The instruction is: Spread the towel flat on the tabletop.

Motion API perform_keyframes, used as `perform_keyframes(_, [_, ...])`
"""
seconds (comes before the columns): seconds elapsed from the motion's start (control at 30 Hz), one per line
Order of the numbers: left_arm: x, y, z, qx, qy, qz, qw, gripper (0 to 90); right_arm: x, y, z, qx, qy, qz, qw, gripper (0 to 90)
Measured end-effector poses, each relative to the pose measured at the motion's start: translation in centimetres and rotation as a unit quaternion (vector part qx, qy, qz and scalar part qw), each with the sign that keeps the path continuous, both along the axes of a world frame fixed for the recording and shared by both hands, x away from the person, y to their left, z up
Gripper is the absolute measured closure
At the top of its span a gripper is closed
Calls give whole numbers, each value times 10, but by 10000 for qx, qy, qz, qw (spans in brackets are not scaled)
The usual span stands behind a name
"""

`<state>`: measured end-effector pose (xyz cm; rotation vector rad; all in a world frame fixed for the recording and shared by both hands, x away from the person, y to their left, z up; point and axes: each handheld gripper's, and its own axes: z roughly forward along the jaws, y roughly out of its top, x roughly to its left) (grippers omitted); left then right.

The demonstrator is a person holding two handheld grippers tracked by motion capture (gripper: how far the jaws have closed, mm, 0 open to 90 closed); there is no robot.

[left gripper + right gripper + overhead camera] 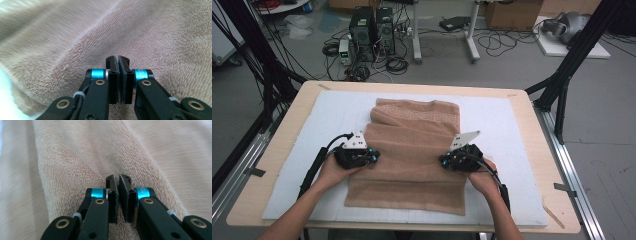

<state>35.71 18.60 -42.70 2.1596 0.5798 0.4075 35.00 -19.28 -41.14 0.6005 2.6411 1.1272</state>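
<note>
A tan towel (412, 150) lies rumpled on the white mat (512, 125), with folds across its middle and its far end. My left gripper (374, 156) rests at the towel's left edge and points inward. My right gripper (443, 161) rests at the right edge and points inward too. In the left gripper view the left gripper (117, 58) has its pads together over the towel (150, 37), and no cloth shows between them. In the right gripper view the right gripper (117, 177) stands the same way above a raised fold of the towel (75, 157).
The mat covers a wooden table (287, 125) with bare margins left and right. Black frame legs (562, 85) stand at the table's far corners. Computers (372, 30) and cables lie on the floor beyond.
</note>
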Motion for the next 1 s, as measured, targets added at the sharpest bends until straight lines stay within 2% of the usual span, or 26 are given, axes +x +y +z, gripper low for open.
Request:
perform_keyframes(0.07, [10, -3, -3, -70, -16, 148, 9999, 868, 12, -1, -2, 4, -25, -214, 9998, 851])
perform_keyframes(0.1, [15, -4, -7, -18, 29, 197, 9998, 866, 18, -1, -5, -13, 25, -278, 9996, 847])
perform_keyframes(0.17, [21, -4, -17, 65, 238, 208, 9995, 855, 26, 0, -13, -22, 190, -321, 9993, 815])
perform_keyframes(0.23, [21, -3, -17, 10, 290, 205, 9994, 831, 26, -1, -12, 98, 213, -325, 9992, 763])
perform_keyframes(0.3, [18, -1, -12, -98, 230, 161, 9996, 795, 20, -3, -3, 261, 59, -297, 9992, 718])
perform_keyframes(0.4, [13, 4, -1, -348, 92, 145, 9992, 745, 6, -2, 11, 421, -154, -149, 9989, 645])
perform_keyframes(0.5, [10, 5, 6, -607, -21, 98, 9981, 713, -3, 1, 17, 530, -135, 67, 9985, 606])
perform_keyframes(0.6, [9, 3, 5, -571, 57, 27, 9983, 688, -6, 8, 14, 653, 170, 381, 9970, 569])
perform_keyframes(0.7, [10, -1, -1, -400, 189, -30, 9990, 669, -11, 22, 2, 428, 353, 648, 9963, 553])
perform_keyframes(0.83, [9, -6, -4, -337, 248, -97, 9991, 659, -12, 39, -20, 108, 606, 810, 9948, 561])
perform_keyframes(0.9, [9, -7, -5, -301, 261, -129, 9991, 656, -12, 45, -28, -37, 633, 857, 9943, 600])
perform_keyframes(0.93, [9, -7, -6, -299, 276, -139, 9991, 654, -14, 46, -29, -58, 473, 836, 9954, 664])
perform_keyframes(0.97, [9, -7, -6, -300, 273, -141, 9991, 653, -15, 46, -28, -108, 441, 852, 9953, 746])
perform_keyframes(1.0, [9, -7, -5, -278, 257, -156, 9992, 653, -15, 46, -28, -88, 540, 924, 9942, 817])
